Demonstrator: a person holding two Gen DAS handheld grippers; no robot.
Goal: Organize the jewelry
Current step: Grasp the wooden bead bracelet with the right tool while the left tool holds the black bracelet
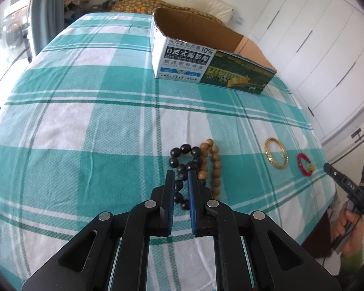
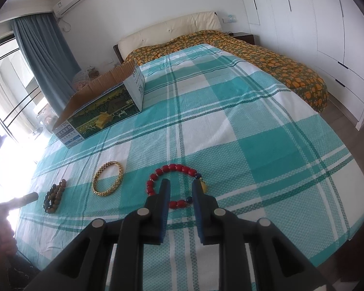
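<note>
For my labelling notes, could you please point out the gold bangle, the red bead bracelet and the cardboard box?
gold bangle (image 2: 108, 178): right wrist view, on its near-left rim.
red bead bracelet (image 2: 179, 167): right wrist view, on its far beads.
cardboard box (image 1: 184, 60): left wrist view, on its printed white end.

Readable txt is nearly all on the cardboard box (image 1: 182, 58), white end panel, left wrist view: top line partly cut, ends "10%"; below it, dark band w/ big "0反式脂肪酸"; under that small "ZERO TRANS FATTY ACID"; then another Chinese line + tiny English line, too small to read. Small labels along bottom edge, illegible. Right wrist view: same box (image 2: 104, 111), "10%" on corner, rest blurred. Right tongs (image 1: 351, 185) body: small "DAS".
</note>
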